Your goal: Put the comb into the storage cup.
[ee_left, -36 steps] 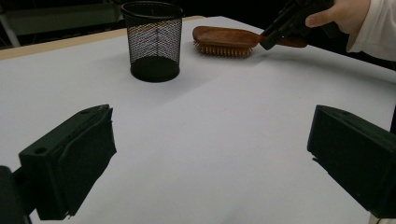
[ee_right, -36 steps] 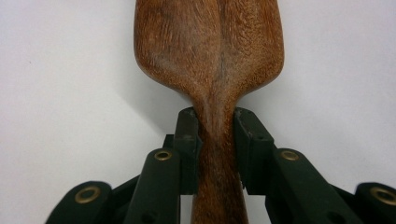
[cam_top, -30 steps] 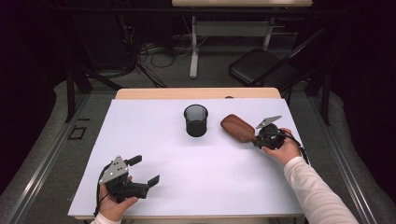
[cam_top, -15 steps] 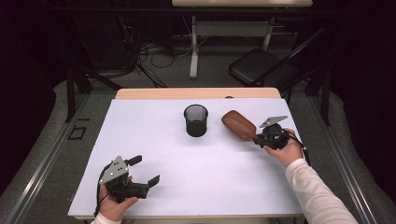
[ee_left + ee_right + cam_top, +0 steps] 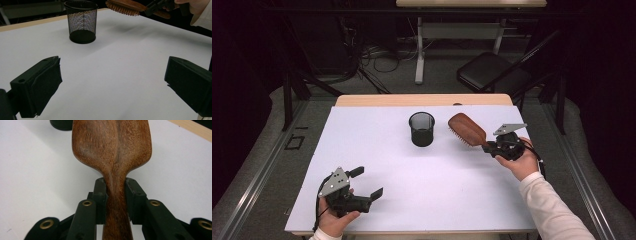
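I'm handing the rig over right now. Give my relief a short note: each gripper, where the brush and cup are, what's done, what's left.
Right gripper: shut on the hairbrush handle, brush lifted off the table, bristles down, just right of the mesh cup.
Left gripper: open, empty, at the near left.
Done: brush picked up.
Left: probably stand it in the cup, which is upright.
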The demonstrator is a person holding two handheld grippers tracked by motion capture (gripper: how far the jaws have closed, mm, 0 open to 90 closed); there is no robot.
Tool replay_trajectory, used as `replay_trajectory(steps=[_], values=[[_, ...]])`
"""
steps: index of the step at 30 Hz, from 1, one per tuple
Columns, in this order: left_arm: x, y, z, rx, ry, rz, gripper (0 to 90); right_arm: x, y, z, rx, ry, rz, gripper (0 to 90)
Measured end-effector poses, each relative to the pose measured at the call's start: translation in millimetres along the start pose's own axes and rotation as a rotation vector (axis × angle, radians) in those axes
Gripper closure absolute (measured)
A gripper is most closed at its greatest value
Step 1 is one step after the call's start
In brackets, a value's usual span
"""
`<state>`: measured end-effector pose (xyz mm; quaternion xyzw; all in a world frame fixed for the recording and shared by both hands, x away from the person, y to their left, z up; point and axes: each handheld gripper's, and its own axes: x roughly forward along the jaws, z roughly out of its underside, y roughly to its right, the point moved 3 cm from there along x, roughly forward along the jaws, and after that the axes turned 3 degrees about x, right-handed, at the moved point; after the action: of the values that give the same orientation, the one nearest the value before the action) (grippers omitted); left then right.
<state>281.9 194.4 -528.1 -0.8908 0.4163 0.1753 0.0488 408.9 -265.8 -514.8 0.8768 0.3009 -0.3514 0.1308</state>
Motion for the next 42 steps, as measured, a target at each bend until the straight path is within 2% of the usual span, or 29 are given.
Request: replay_trajectory(steps=[26, 42], values=[[0.2, 0.3, -0.1, 0.004, 0.006, -0.001, 0.9, -29.5, -40.5, -13.1, -0.044, 0.143, -0.081, 72.4], [0.1, 0.3, -0.3, 0.003, 0.003, 0.002, 0.9, -38.1, -64.7, -20.2, -0.078, 0.215, -0.088, 72.4]])
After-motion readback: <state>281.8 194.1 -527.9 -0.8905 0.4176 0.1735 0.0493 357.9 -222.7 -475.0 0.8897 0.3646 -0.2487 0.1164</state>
